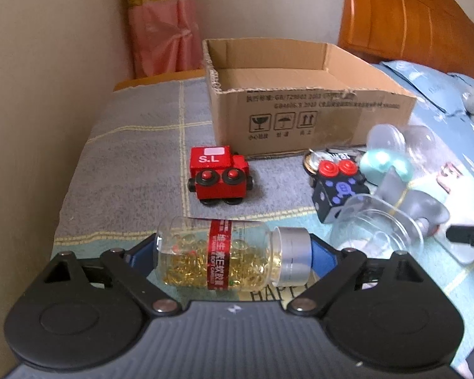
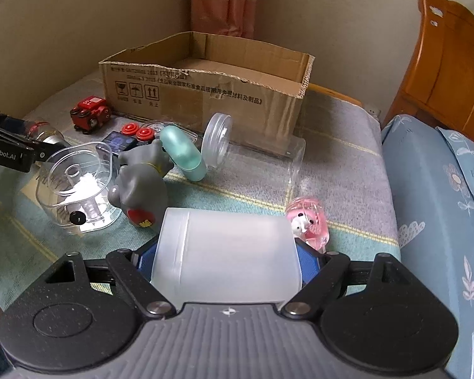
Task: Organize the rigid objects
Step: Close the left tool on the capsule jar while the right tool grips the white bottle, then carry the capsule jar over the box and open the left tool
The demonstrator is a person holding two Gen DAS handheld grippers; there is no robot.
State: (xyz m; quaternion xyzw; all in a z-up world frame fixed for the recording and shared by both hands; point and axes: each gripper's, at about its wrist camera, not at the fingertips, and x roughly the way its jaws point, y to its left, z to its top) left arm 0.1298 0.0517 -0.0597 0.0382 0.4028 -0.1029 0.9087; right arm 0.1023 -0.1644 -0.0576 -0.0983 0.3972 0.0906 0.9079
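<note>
Left wrist view: your left gripper [image 1: 233,254] spans a capsule bottle [image 1: 224,254] lying sideways, its blue pads meeting the clear base on one side and the silver cap on the other, so the bottle is grasped end to end, near the bed's [image 1: 136,164] front edge. Beyond it a red toy truck [image 1: 219,175] stands on the grey checked blanket, just before the near wall of an open cardboard box [image 1: 316,110], which sits toward the bed's far edge by the wall. To the truck's right lie a black cube with two red knobs [image 1: 336,183], a mint-green capsule shape [image 1: 385,165] and a clear plastic container [image 1: 379,230], bunched together. Right wrist view: your right gripper [image 2: 226,259] is clenched on a frosted white container [image 2: 227,252], pads against both its sides. A pink transparent toy [image 2: 308,224] lies just beside that container's right end; a grey rubber animal figure [image 2: 139,186] stands to its upper left, touching the clear container. A blue floral pillow [image 2: 433,189] lines the bed's right edge, under the wooden headboard [image 2: 445,69].
</note>
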